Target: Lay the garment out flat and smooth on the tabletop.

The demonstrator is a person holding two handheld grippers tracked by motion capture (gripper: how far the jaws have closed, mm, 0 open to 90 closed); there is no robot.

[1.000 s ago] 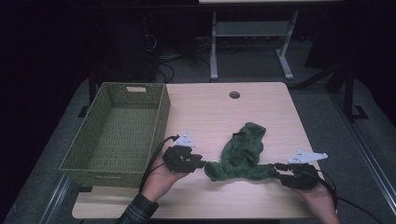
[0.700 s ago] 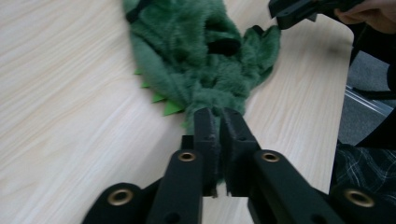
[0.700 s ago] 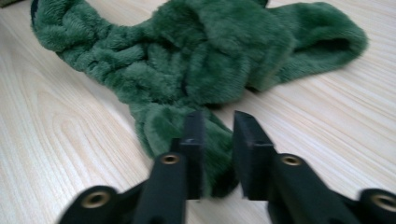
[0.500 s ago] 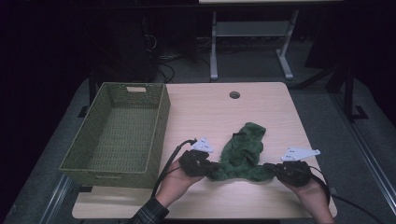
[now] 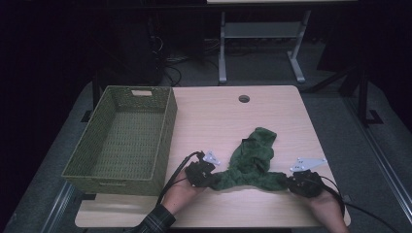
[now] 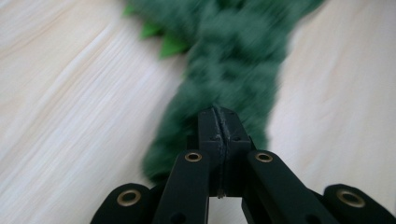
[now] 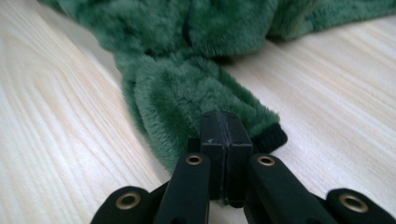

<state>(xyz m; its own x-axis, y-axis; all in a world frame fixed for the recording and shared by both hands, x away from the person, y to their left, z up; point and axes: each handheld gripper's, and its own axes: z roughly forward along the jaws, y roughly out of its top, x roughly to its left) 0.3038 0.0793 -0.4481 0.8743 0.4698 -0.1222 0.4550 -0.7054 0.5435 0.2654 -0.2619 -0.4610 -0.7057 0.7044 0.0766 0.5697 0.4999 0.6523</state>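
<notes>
Both tongs are pinching now: left tongs (image 5: 210, 178) and right tongs (image 5: 290, 182) each grip an end of the green fleece (image 5: 252, 162) lying right of the basket (image 5: 167, 131). Lifting it is what's left, I'd guess.

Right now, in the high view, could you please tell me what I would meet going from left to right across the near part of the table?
Green woven rectangular basket → left gripper, jaws closed on one end of the garment → green fuzzy fabric garment → right gripper, jaws closed on the garment's other end.
</notes>
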